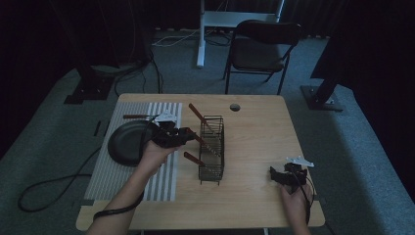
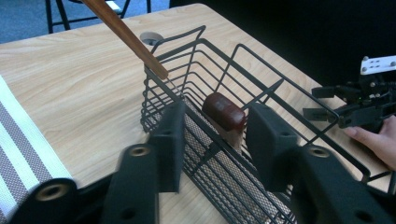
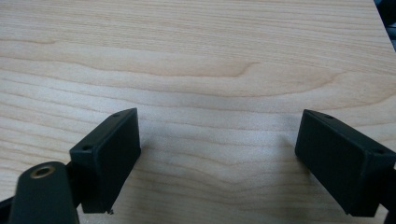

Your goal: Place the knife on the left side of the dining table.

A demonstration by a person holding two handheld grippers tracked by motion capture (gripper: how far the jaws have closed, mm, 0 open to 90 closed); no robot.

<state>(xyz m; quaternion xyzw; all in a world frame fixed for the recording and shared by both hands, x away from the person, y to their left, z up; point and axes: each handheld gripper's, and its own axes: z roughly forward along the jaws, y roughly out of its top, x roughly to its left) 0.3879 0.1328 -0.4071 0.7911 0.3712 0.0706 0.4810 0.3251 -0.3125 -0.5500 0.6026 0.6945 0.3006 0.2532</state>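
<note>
My fingers are matt black plastic blocks, flat-faced, with brassy metal screw eyes further back. Right between my left ones is a utensil handle, dark reddish-brown and glossy, probably lacquered wood. It sits in a wire basket of thin black-coated metal with a fine mesh floor. Just beyond that there's a lighter wooden stick, smooth and satiny. Under my right fingers the worktop is pale wood grain, smooth, low sheen.

High view looks down on your whole desk. Left tongs view sits close at the wire basket, shared with high view. Right view faces bare desk.
</note>
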